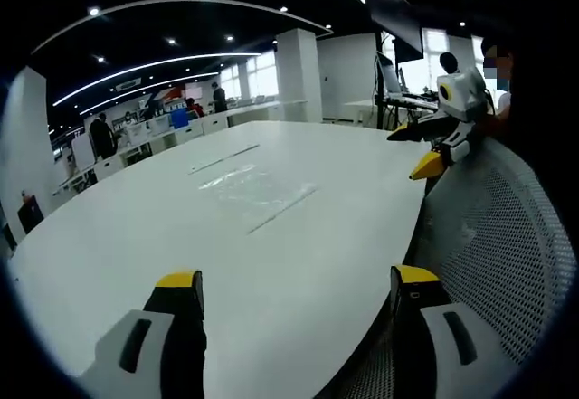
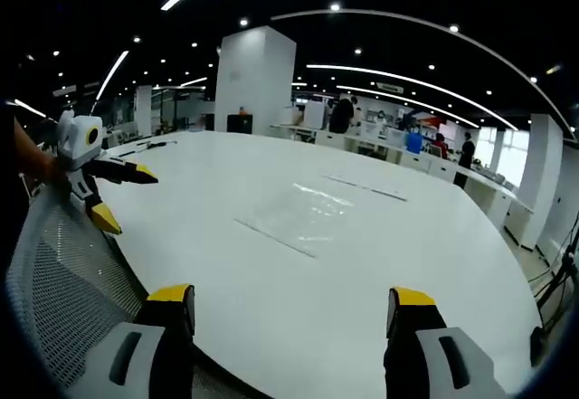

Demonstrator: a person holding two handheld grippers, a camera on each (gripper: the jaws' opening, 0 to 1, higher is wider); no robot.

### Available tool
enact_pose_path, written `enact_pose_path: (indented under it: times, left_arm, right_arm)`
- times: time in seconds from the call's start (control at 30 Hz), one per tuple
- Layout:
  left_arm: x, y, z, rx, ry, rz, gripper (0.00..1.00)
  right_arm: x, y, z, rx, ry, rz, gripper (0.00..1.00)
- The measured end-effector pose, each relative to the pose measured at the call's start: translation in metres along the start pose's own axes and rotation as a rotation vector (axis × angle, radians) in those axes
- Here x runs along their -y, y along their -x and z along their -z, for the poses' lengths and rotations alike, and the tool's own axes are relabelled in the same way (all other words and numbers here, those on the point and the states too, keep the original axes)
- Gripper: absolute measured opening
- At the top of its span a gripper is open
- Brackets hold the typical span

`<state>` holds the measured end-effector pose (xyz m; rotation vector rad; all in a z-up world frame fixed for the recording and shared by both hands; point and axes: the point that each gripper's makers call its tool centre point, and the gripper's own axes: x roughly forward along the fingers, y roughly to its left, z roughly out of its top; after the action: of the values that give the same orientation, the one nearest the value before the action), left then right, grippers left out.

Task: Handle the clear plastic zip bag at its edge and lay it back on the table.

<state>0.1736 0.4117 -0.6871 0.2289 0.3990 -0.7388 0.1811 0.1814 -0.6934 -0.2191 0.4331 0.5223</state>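
Near me, both grippers, left gripper (image 1: 295,292) and right gripper (image 2: 294,308), jaws wide apart, holding nothing; clear crinkly bag (image 1: 256,185) flat on smooth white table (image 1: 136,236) farther off.

Both views are evenly bright — light comes from the ceiling strip lights (image 1: 154,64) and small spotlights across the top of each frame. The white counter (image 2: 362,263) carries a soft sheen, with no hard shadows. Fisheye distortion bends straight lines near the edges — the far background is slightly soft.
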Motion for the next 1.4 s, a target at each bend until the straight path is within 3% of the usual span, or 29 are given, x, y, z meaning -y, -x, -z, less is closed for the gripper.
enact_pose_path:
  times: [0.73,1.4]
  left_arm:
    - [-0.002,0.0,-0.001,0.008,0.004,-0.009,0.85]
    - [-0.003,-0.002,0.013,-0.052,-0.048,0.017,0.85]
  right_arm:
    - [0.001,0.0,0.0,0.0,0.003,0.001,0.9]
    - [0.001,0.001,-0.001,0.003,0.0,0.004,0.9]
